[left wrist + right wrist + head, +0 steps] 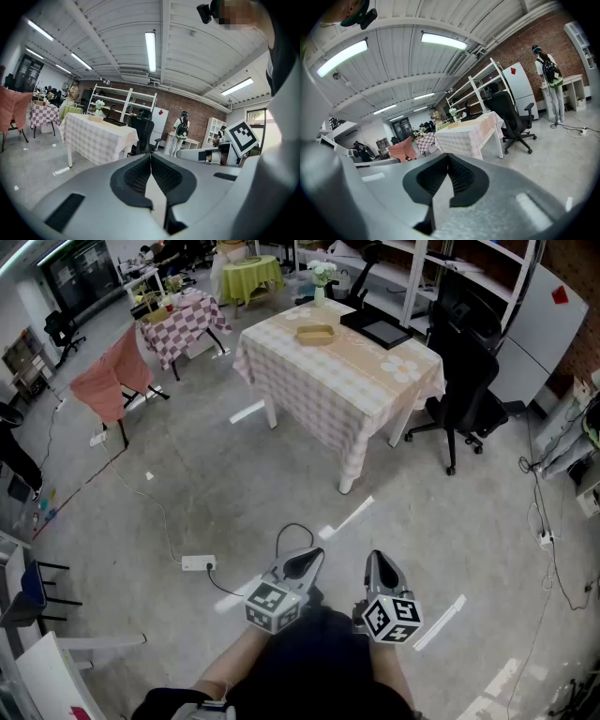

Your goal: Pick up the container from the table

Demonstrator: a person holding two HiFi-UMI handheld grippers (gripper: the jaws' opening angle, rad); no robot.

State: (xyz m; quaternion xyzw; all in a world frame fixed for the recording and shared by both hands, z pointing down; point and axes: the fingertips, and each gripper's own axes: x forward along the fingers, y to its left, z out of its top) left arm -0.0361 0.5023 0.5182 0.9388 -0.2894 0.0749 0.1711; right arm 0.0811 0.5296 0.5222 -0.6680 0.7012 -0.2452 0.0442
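Observation:
A shallow tan container (315,334) sits on the checked-cloth table (375,381), far ahead of me across the floor. The same container (95,119) shows small on the table (96,136) in the left gripper view. Both grippers are held close to my body, far from the table. My left gripper (307,562) has its jaws together with nothing between them, and so does my right gripper (379,568). The closed pads (151,161) meet tip to tip in the left gripper view. In the right gripper view the table (469,132) stands ahead of the closed pads (448,164).
A black office chair (466,381) stands at the table's right. A dark tablet (379,329) and a flower vase (321,282) lie on the table. A power strip with cable (199,562) lies on the floor left of me. A chair draped in red cloth (111,381) stands far left.

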